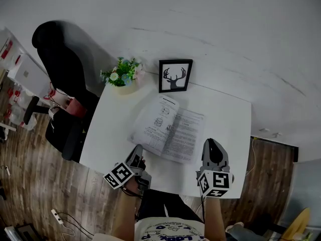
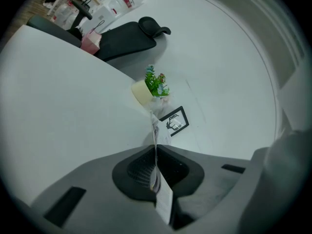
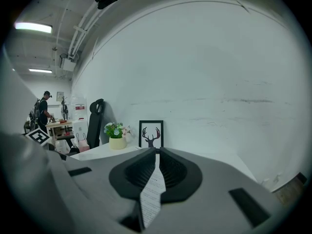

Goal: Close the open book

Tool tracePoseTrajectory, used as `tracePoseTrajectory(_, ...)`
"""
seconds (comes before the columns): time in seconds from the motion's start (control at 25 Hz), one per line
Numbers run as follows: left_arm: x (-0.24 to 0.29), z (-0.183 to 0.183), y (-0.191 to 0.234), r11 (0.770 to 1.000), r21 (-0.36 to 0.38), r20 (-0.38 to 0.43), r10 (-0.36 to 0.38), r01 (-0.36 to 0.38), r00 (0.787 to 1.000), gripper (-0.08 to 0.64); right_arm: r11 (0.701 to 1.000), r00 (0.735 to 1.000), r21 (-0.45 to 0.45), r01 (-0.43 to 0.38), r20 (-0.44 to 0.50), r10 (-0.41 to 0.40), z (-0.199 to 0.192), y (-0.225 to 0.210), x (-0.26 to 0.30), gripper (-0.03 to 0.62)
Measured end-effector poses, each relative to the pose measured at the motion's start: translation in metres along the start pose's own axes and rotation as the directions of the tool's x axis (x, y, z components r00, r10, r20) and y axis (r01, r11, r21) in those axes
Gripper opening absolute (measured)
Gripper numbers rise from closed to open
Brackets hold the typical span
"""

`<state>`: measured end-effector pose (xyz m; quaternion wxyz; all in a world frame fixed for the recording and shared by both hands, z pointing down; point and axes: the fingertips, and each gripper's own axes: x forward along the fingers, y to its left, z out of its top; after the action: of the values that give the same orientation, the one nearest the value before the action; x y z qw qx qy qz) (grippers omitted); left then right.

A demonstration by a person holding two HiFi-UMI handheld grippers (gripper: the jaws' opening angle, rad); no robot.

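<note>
The open book (image 1: 169, 128) lies flat in the middle of the white table (image 1: 228, 119), its printed pages facing up. My left gripper (image 1: 138, 153) sits at the book's near left corner. In the left gripper view the jaws (image 2: 155, 152) are shut on a thin page (image 2: 164, 203) that stands edge-on between the pads. My right gripper (image 1: 210, 143) is at the book's near right edge. In the right gripper view its jaws (image 3: 157, 156) are shut on a printed page (image 3: 151, 195) that runs back between them.
A potted plant (image 1: 123, 76) and a framed deer picture (image 1: 175, 75) stand at the table's far edge against the white wall. A black office chair (image 1: 65, 84) is left of the table. A person (image 3: 44, 108) stands far off in the room.
</note>
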<state>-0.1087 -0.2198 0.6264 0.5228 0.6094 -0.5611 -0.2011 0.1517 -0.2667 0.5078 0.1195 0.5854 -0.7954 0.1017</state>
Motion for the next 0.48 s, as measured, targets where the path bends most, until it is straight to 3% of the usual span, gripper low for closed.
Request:
tracePoseTrajectory(0.24,0.007,-0.012,-0.027,0.993,0.109,-0.054,-0.037,0.043,0.998,0.031,1.000,1.000,0.007,0.016,0.010,-0.016,0.003,-0.009,-0.008,0.040)
tracePoseTrajectory(0.48,0.012,-0.031,-0.041,0.986,0.151,-0.108,-0.061,0.077,0.992,0.031,0.999,0.999,0.011,0.045,0.018,-0.045,0.004,-0.022,-0.019,0.040)
